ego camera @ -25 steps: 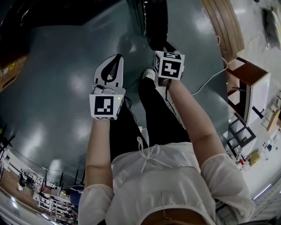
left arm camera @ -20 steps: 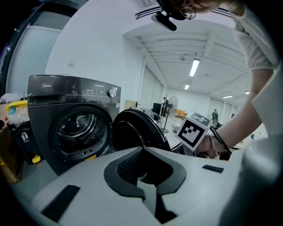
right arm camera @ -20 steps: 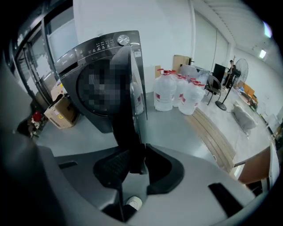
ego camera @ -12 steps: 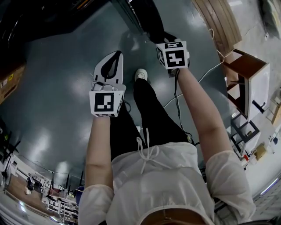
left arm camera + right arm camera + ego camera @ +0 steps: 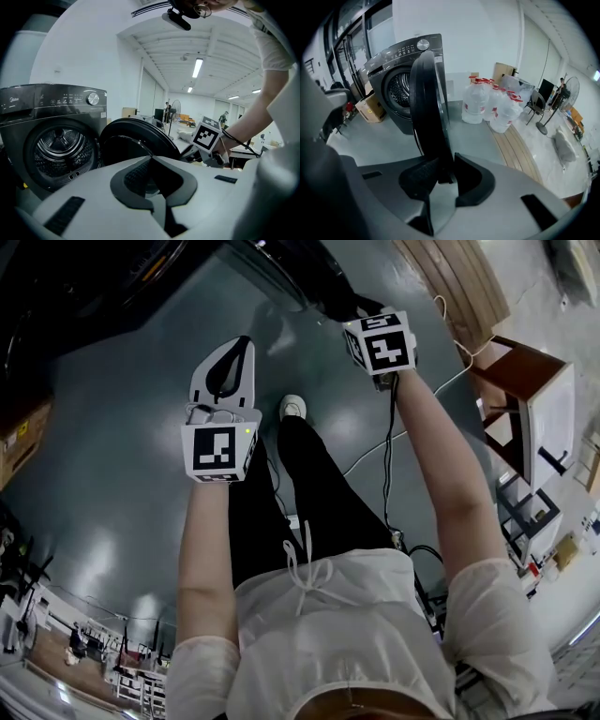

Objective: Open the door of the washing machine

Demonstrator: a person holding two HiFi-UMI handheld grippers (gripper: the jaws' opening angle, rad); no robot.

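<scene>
Change: compared with one second ago, the right gripper [image 5: 446, 164] sits higher and further right in the head view, and the left gripper [image 5: 151, 159] has also gone up a little.
Right jaws: closed on the rim of the door [image 5: 431, 108], which stands between the pads.
Left jaws: closed together with nothing between them, in the air and apart from the machine.
Door position: swung well out from the washing machine [image 5: 56, 108], so the steel drum [image 5: 61, 145] is in plain sight.
Writing: a small logo at the left of the control panel [image 5: 70, 100] seems to read "Midea"; the other panel print is too small to read.
Nearby: large water bottles [image 5: 490, 105] with red caps stand on the floor [image 5: 379, 136] beside the machine.
</scene>
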